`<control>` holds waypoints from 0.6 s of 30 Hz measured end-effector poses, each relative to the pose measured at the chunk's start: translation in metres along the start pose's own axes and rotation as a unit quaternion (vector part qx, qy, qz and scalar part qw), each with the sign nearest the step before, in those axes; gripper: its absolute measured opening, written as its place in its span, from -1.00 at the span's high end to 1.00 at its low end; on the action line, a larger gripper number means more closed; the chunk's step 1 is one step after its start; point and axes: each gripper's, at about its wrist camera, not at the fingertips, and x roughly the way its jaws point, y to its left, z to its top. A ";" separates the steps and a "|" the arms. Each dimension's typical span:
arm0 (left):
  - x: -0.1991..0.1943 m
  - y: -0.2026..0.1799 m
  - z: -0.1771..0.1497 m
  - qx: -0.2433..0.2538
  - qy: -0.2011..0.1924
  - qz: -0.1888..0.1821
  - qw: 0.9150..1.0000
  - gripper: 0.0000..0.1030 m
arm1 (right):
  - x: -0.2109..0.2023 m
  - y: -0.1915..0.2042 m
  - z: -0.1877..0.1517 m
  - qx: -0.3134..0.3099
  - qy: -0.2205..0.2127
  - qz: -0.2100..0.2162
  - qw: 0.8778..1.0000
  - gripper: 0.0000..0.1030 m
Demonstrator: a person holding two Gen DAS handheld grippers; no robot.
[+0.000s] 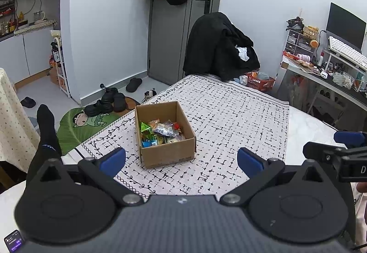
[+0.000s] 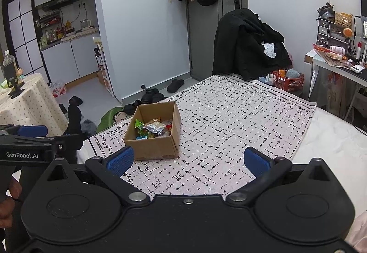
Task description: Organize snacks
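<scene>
Snacks [image 1: 161,131] fill the cardboard box [image 1: 168,156] near the cloth's [image 1: 229,115] left edge.

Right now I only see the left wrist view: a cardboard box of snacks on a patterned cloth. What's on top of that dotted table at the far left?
Observer: The right wrist view shows the top of the dotted table: a phone on a black stand beside a clear bottle.
Operator: Anything on the floor beyond it?
Observer: Yes, a wrapped pack of water bottles by the kitchen cabinets.
Operator: Does my left tool carry any writing?
Observer: The left tool reads GenRobot.AI along its side, seen from the right.
</scene>
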 end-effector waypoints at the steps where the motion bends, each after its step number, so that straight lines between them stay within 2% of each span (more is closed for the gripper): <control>1: 0.000 0.001 0.000 -0.001 0.000 0.001 1.000 -1.00 | 0.000 0.000 0.000 0.000 0.000 0.000 1.000 -1.00; 18: -0.002 0.002 -0.001 0.006 -0.003 0.001 1.000 -1.00 | 0.002 -0.003 -0.001 0.011 -0.003 0.001 1.000 -1.00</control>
